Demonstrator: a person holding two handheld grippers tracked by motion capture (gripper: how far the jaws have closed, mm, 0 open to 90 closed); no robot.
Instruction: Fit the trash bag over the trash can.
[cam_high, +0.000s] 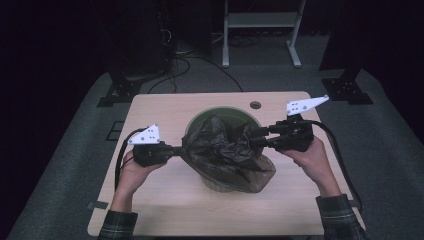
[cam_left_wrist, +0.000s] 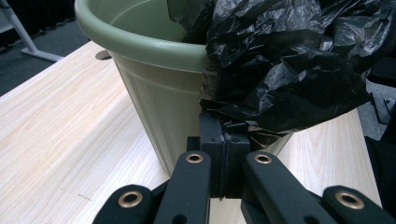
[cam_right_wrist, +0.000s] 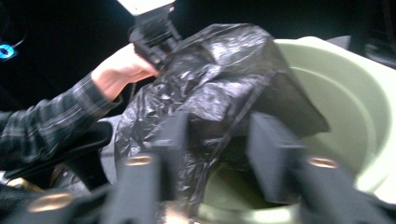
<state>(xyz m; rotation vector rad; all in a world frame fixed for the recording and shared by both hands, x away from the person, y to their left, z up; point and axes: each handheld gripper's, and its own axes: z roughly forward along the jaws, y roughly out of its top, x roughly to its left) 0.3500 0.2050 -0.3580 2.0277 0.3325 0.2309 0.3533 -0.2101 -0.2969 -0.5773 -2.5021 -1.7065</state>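
High view: a green bin (cam_high: 220, 120) stands at the middle of the wooden table (cam_high: 150, 210), and a black plastic bag (cam_high: 225, 150) is draped over its near rim, so most of the bin's wall and mouth are covered. The left gripper (cam_high: 179, 149) meets the bag's left edge; the jaw tips are lost in the dark film here, so the grip cannot be judged from this angle. The right gripper (cam_high: 256, 137) reaches the bag's right side over the rim; its tips also merge with the black plastic. Sleeves are cut off at the bottom edge. Left gripper view: the left gripper (cam_left_wrist: 224, 140) has its pads pressed flat together on a pinch of the bag's (cam_left_wrist: 280, 60) edge, just beside the bin's (cam_left_wrist: 154, 88) outer wall; the bag hides the bin's right half. Right gripper view: blurred. The right gripper (cam_right_wrist: 219, 140) has its jaws standing apart with a fold of the bag (cam_right_wrist: 205, 88) between them; the pads do not look pressed on it, though the blur leaves contact uncertain. The bin's (cam_right_wrist: 345, 93) pale inside shows to the right. Farther off, the other hand (cam_right_wrist: 122, 70) holds the left gripper at the bag's far edge.
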